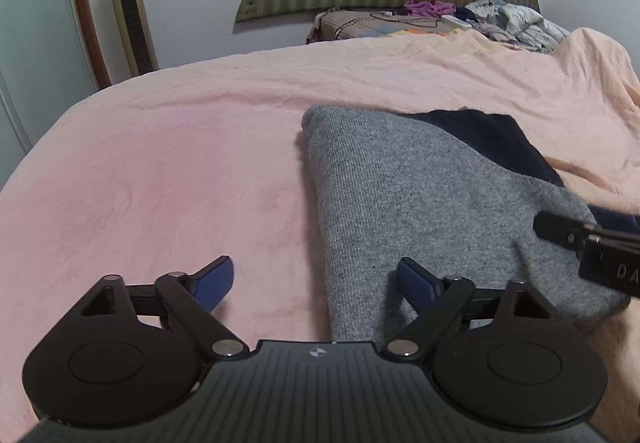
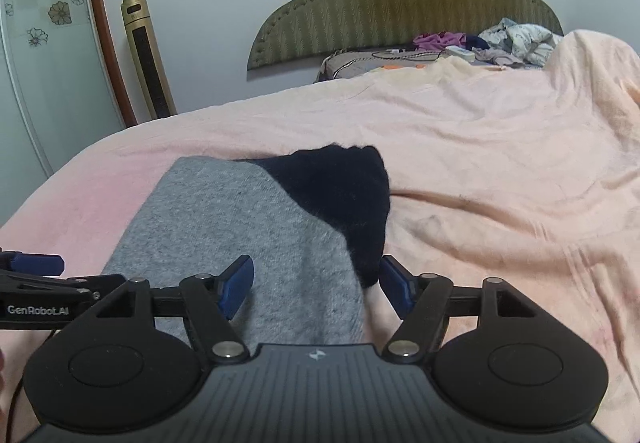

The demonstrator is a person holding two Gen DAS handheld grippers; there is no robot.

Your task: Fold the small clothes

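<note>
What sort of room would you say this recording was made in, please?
Most likely a bedroom: a bed under a pink blanket, a padded headboard against the wall, and loose clothes piled near it.

On the bed [image 2: 500, 171] lay one folded grey garment [image 2: 240, 227]; beside it, one navy garment [image 2: 352, 199]

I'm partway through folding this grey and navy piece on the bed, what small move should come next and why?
Probably lift both grippers clear. The left gripper and right gripper both have open jaws with nothing pinched, and the grey and navy garment lies folded flat on the pink blanket. Only a navy corner pokes out beyond the grey layer; tuck it afterwards if a neater shape matters.
</note>
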